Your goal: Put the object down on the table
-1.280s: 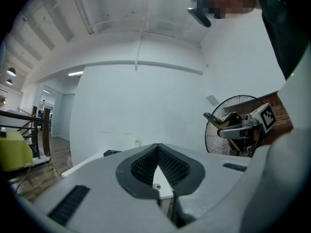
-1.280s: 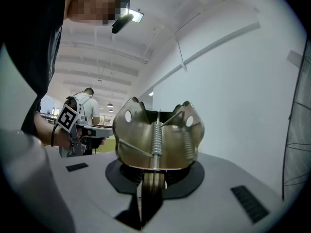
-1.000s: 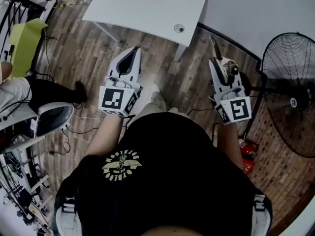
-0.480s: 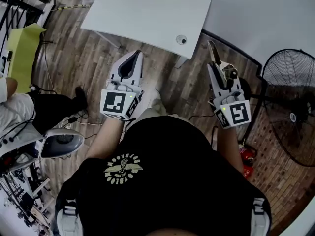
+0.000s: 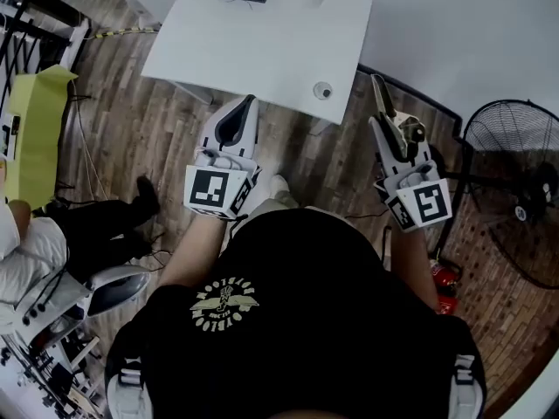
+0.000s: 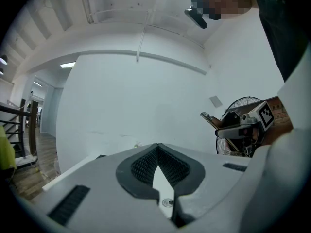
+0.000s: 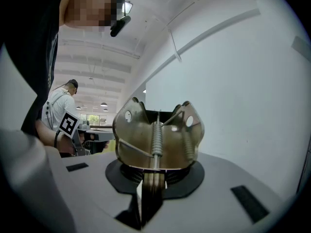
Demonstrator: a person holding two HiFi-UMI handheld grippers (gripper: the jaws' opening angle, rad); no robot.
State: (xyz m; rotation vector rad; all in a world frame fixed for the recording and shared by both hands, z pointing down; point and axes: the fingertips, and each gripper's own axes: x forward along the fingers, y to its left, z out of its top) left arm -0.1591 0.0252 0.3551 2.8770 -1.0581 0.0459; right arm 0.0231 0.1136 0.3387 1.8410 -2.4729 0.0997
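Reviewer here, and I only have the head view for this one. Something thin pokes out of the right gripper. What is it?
Observer: The right gripper view shows a brass-coloured metal spring clip with a coil spring running down its middle.
Operator: Is it actually gripped, or just resting there?
Observer: Gripped. The right gripper has its jaws closed on the clip's lower end.
Operator: And the left gripper?
Observer: In its own view, the left gripper has its jaws together at the tips, with nothing between them.
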